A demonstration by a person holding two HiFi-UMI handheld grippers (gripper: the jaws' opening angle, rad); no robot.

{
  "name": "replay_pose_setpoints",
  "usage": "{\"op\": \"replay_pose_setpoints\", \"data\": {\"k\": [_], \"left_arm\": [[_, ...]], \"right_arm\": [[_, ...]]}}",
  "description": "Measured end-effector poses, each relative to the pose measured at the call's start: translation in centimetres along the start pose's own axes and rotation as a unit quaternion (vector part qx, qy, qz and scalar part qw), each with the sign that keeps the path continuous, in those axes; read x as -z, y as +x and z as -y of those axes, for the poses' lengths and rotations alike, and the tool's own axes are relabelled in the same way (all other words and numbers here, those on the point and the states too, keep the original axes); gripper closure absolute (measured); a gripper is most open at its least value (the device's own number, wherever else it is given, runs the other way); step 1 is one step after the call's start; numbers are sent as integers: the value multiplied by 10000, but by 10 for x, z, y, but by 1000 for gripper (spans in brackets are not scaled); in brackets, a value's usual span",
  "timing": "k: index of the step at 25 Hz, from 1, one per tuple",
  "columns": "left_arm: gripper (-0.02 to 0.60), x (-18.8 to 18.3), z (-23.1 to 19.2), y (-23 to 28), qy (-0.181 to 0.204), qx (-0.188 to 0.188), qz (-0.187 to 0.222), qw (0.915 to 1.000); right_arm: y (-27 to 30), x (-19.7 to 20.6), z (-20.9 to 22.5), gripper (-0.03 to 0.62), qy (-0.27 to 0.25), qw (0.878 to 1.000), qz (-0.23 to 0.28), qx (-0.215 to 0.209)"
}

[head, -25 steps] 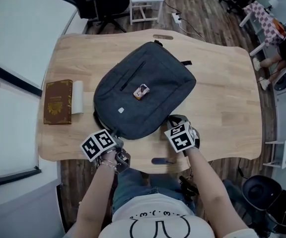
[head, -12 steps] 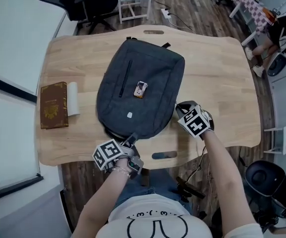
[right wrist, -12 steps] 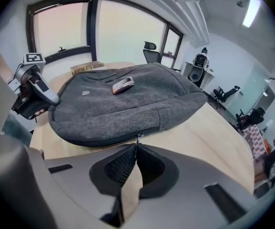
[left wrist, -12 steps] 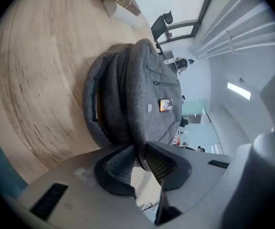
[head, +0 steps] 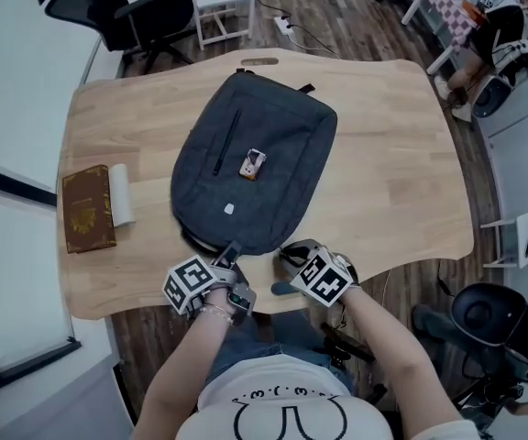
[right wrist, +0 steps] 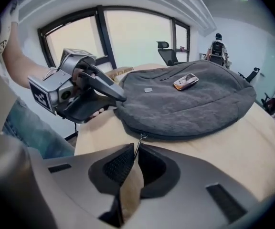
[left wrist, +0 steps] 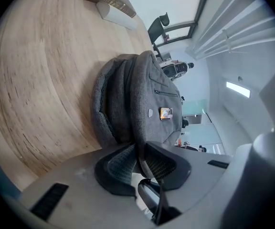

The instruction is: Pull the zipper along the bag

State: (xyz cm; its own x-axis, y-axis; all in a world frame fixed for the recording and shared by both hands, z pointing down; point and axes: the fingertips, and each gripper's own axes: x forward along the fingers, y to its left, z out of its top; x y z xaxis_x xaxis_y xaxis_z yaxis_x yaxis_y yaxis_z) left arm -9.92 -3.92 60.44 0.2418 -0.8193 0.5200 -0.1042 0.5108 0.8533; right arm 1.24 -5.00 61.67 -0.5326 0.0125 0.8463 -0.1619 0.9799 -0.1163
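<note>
Zip pull: the small thin metal zip pull (right wrist: 138, 143) sat at the bag's near edge, low by the table.
Bag: the dark grey cloth backpack (head: 255, 154) lay flat on the light wooden table (head: 401, 163).
Right gripper: the right gripper (head: 288, 257) pinched the pull. Its jaws were narrow and had just eased a tiny bit.
Left gripper: the left gripper (head: 230, 250) pinched the bag's near cloth and had just squeezed a little more.
Change: moments before, the right gripper was by the bag's right side. It had swung round to sit just beside the left one.
Meaning: the zip likely ran round that side. I could not tell if it was fully done, as the seam was hidden.
Around: a brown book (head: 85, 211) lay well apart.
</note>
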Motion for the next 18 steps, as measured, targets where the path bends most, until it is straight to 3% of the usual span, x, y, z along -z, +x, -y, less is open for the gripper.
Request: {"op": "replay_pose_setpoints", "data": {"k": [5,8,11,13,15,16,17,18], "left_arm": [[517,2,2,1,233,-33,-221,9995],[502,8,10,-7,797,-11,-728,9942],[457,6,17,-24,1653,-9,-1030,9808],[438,-2,18,-38,2331,-73,-1142,9657],[433,-13,16,-47,3045,-200,-1205,9447],[431,-19,15,-49,3482,-301,-1224,9289],[424,-24,15,-49,4016,-425,-1236,9064],[415,-29,17,-46,4657,-548,-1236,8745]], "right_arm": [[5,-4,-6,536,127,9999,-36,-48],[2,0,4,537,320,9994,-78,119],[-4,6,13,537,435,9985,-71,329],[-9,14,26,537,560,9968,-103,554],[-19,22,43,537,910,9930,-113,740],[-23,26,53,537,1099,9905,-96,825],[-27,30,63,537,1252,9879,-82,915],[-31,34,73,537,1355,9855,-82,1014]]}}
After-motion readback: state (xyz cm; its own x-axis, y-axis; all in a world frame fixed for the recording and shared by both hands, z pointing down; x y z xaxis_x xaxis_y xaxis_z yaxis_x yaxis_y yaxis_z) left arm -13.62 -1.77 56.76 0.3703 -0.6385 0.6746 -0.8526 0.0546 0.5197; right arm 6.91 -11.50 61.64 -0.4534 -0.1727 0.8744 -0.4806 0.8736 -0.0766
